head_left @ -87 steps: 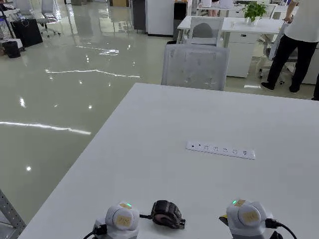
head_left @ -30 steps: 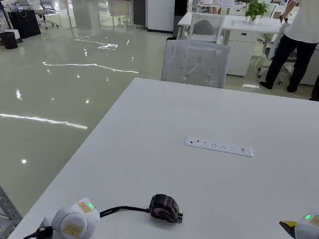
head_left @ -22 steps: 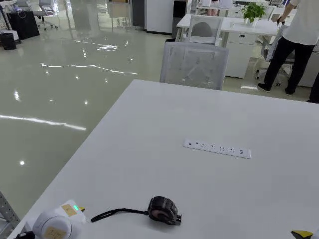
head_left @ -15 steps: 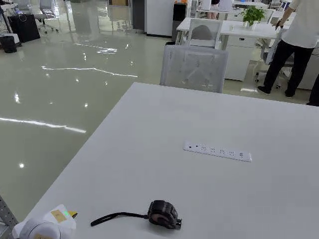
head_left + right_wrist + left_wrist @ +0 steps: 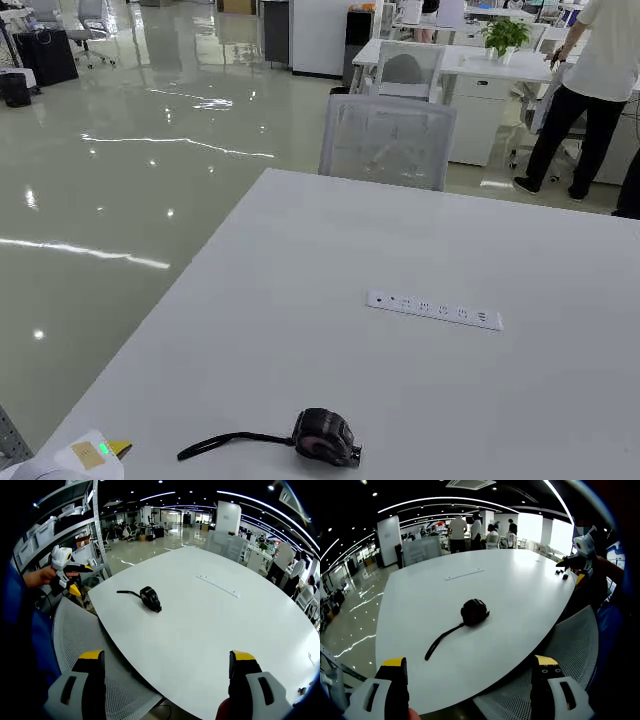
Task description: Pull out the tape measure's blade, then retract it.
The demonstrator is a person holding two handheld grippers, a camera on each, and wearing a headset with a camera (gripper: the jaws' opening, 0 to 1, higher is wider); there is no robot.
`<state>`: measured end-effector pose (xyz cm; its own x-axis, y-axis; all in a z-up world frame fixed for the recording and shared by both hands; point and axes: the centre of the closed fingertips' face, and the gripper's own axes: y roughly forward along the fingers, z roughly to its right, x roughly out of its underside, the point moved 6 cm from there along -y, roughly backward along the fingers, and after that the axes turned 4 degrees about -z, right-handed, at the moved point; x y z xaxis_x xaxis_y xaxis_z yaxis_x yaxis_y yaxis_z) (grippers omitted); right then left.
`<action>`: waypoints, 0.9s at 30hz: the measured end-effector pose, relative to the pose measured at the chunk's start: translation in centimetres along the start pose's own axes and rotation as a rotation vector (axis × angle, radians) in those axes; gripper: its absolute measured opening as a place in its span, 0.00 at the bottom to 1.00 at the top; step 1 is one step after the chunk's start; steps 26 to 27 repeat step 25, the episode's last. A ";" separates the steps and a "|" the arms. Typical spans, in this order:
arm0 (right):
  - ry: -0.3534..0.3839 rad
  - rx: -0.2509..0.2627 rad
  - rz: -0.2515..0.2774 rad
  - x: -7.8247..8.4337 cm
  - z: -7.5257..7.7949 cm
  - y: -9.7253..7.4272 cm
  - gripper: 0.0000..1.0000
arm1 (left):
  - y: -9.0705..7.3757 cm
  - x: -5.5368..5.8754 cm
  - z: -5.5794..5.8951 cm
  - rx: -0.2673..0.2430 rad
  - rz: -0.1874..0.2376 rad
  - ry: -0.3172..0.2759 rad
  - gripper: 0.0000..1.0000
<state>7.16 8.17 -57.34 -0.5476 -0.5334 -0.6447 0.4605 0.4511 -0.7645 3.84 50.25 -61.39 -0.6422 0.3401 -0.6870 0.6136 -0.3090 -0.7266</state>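
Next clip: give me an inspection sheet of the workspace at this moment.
Surface: white table, no spills or marks visible.
Job's things: tape measure lies near the front edge, ungripped, no blade out, wrist strap trailing sideways.
Clutter: power strip mid-table.
Grippers: left gripper and right gripper both open, held back from the table's near edge, holding nothing.
Cables: nothing seen on the table.
Surroundings: mesh chair at the far edge, glossy floor, person standing by desks.
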 end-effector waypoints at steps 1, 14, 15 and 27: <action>0.002 -0.001 -0.002 0.1 0.0 0.0 1.00 | 0.0 0.0 -0.1 -0.001 -0.001 0.000 1.00; 0.010 -0.007 -0.013 0.6 -0.2 0.1 1.00 | 0.1 0.0 0.0 0.000 0.003 -0.004 1.00; 0.011 -0.007 -0.013 0.7 -0.2 0.1 1.00 | 0.1 0.0 -0.1 0.000 0.003 -0.005 1.00; 0.017 -0.012 -0.007 0.8 -0.3 0.1 1.00 | 0.3 -0.1 -0.2 0.000 0.002 -0.004 1.00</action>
